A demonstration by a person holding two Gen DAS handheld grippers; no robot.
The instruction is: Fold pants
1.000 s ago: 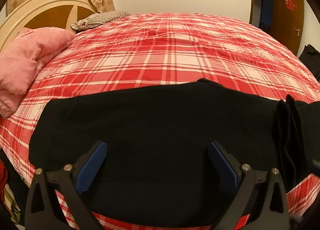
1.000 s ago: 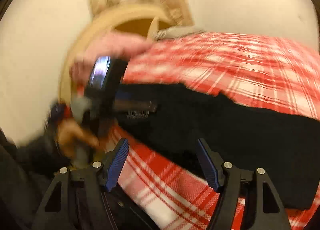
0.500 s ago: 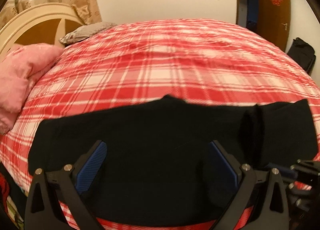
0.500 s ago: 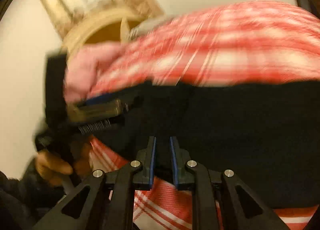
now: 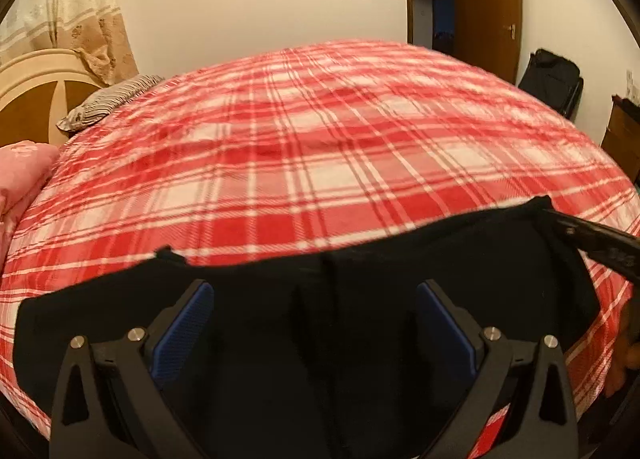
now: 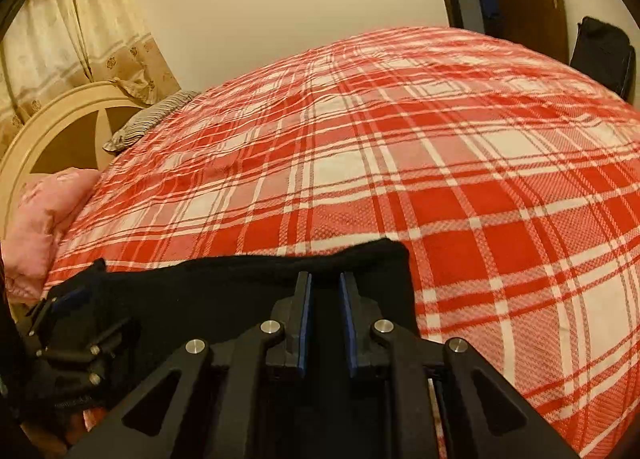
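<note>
— Lying along the near edge of the red plaid bedspread, the black pants are partly doubled over. And the left gripper?

— Spread wide above the cloth, holding nothing. The right gripper is nearly closed, seemingly pinching the pants' folded end; dark fabric hides the contact.

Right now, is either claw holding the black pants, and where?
The right gripper pinches the black fabric pants near their right-hand edge. The left gripper is open, holding nothing.
</note>
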